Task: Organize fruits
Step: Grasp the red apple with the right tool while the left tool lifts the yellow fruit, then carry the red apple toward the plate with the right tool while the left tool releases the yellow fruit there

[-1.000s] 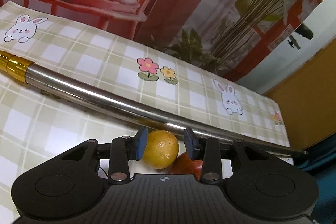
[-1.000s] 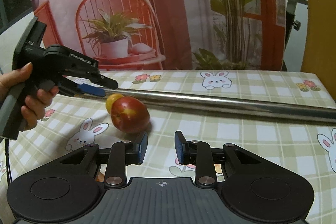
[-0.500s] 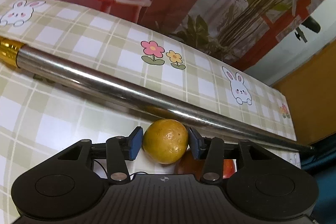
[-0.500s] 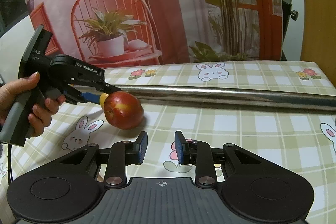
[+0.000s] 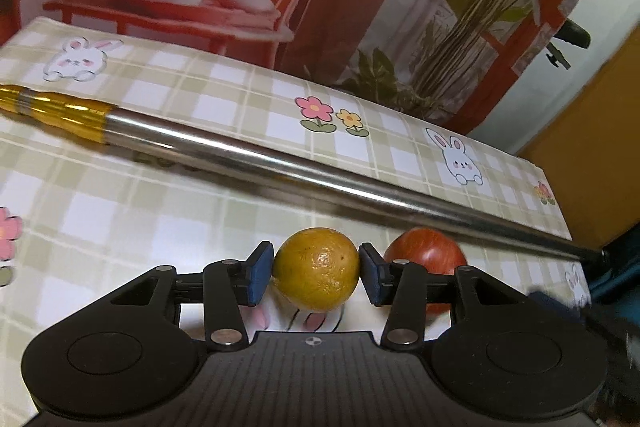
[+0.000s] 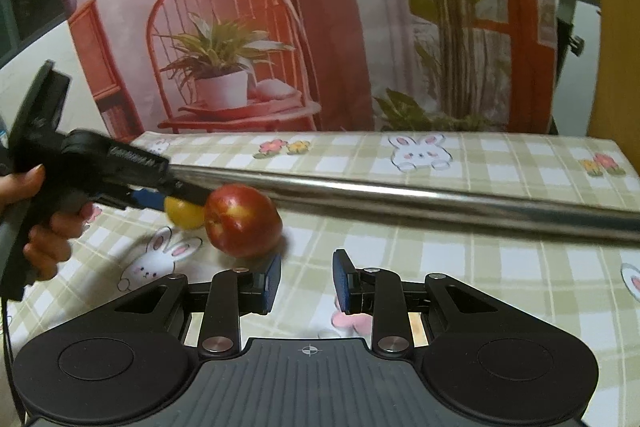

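Both blue pads of the left gripper (image 5: 316,277) press against the sides of a round yellow-orange citrus fruit with a dimpled skin (image 5: 316,269), which sits clamped between them, a printed rabbit on the cloth showing beneath it. Just to the right of the right pad, and partly hidden behind that finger's black linkage, lies a round red apple with yellow streaks (image 5: 426,257); it rests on the cloth close beside the held fruit. Beyond both fruits a long polished steel tube with a gold-coloured end piece (image 5: 280,167) lies slantwise across the green-and-white checked tablecloth printed with rabbits and flowers (image 5: 140,219). The right gripper (image 6: 306,281) has its blue pads parted with nothing between them, only cloth showing in the gap. Ahead and to the left of its fingers sits the apple (image 6: 242,221), and behind the apple the citrus (image 6: 182,213) peeks out in the grip of the left tool, which the person's left hand (image 6: 38,223) holds by its handle. Farther out, past the tube, hangs a printed backdrop of a red chair and potted plants (image 6: 240,39).
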A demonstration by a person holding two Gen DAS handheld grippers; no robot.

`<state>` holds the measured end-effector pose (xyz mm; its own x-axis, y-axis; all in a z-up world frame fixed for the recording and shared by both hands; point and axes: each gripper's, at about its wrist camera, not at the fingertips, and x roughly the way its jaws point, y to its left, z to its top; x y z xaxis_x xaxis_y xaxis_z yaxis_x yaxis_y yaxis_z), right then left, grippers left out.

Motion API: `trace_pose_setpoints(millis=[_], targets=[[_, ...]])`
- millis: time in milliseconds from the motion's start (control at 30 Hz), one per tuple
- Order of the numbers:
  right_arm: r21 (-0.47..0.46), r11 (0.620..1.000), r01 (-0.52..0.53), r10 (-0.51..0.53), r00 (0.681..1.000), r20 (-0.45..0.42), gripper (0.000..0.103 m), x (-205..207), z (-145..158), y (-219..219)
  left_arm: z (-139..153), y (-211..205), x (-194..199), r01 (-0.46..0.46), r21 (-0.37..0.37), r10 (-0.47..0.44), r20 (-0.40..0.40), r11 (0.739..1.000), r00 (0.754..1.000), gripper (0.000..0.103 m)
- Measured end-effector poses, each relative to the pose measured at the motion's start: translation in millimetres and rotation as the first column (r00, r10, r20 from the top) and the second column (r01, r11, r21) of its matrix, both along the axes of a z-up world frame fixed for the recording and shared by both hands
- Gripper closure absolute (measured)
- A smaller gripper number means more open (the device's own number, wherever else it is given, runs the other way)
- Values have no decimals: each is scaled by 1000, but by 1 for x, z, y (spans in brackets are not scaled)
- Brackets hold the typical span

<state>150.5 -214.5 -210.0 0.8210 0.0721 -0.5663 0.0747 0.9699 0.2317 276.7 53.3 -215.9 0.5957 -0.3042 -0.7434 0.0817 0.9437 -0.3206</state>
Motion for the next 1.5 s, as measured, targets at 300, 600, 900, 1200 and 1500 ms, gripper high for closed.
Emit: trace_pose_setpoints(millis=[300, 600, 900, 1200, 1500], targets=[[-99, 978, -181, 184, 983, 25, 64, 50, 1, 26, 14, 25, -51, 8, 22, -10, 88, 1000, 996, 54], [-167, 955, -244, 244, 970, -25, 40, 87, -17, 49, 15, 26, -70, 11, 32, -15, 126, 999, 992, 54], [-88, 958, -271, 266, 962, -66, 40, 104, -29, 41, 19, 14, -85, 77, 43, -83, 160, 996, 984, 54], [2, 966, -257, 256, 962, -94, 41, 103, -33, 32, 24, 6, -97, 114, 64, -123, 170, 991, 978, 54], [48, 972, -228, 230, 972, -40, 42, 57, -13, 25, 29, -1, -124, 155, 52, -161, 157, 987, 974, 54]])
